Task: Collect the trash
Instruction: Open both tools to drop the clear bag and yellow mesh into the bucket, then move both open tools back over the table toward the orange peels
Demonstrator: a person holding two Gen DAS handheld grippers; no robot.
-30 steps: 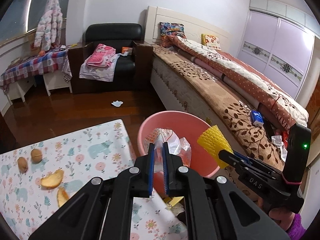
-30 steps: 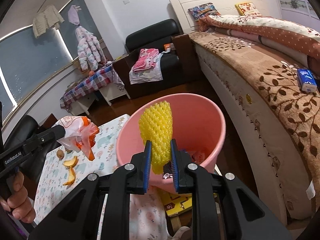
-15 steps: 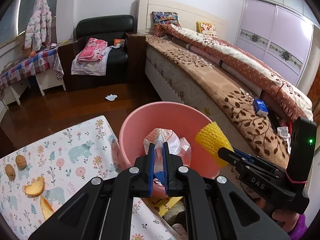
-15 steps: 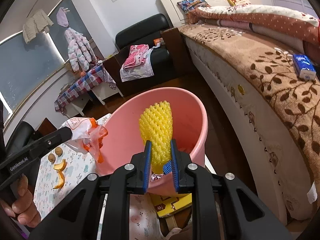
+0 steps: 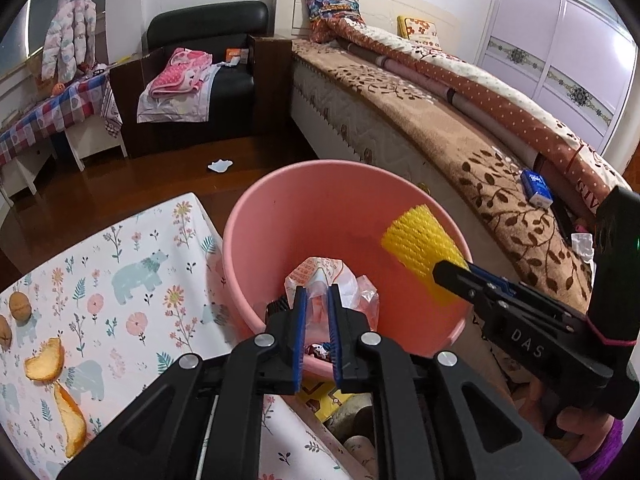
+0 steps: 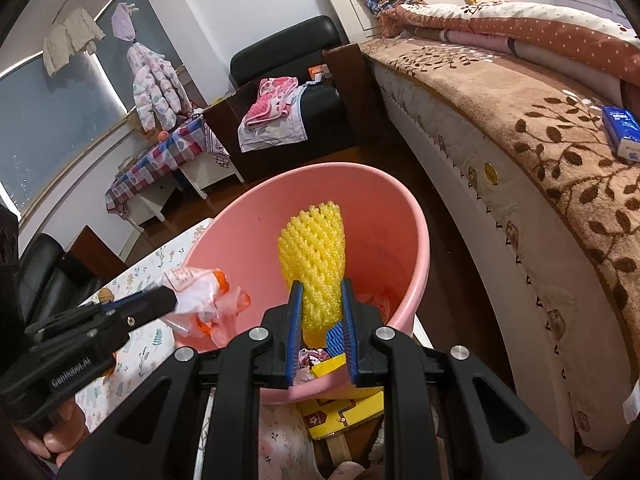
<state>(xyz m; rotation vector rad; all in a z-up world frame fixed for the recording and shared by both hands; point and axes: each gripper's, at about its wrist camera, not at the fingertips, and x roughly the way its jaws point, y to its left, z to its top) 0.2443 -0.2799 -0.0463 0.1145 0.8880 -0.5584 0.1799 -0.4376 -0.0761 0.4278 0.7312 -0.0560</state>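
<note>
A pink bucket (image 5: 320, 164) (image 6: 320, 168) stands between the table and the bed, with some wrappers at its bottom. My left gripper (image 5: 317, 296) (image 6: 170, 300) hangs over the bucket's near rim. A crumpled white and orange plastic bag (image 5: 320, 272) (image 6: 204, 296) is still pinched between its pads while the jaws are opening. To the right, my right gripper (image 6: 320, 292) (image 5: 440, 270) is shut on a yellow foam net sleeve (image 6: 312, 248) (image 5: 420, 248), which sticks up over the bucket's inside.
A table with a floral cloth (image 5: 120, 260) at the left bears orange peels (image 5: 44, 360) and walnuts (image 5: 20, 306). A bed (image 5: 480, 140) with a blue tissue pack (image 5: 536, 188) runs along the right. A yellow box (image 6: 344, 412) lies under the bucket. A white scrap (image 5: 220, 165) lies on the floor.
Both grippers have sunk and moved forward over the bucket, which looks larger and closer. The left jaws have parted slightly around the bag. The foam sleeve stays gripped.
</note>
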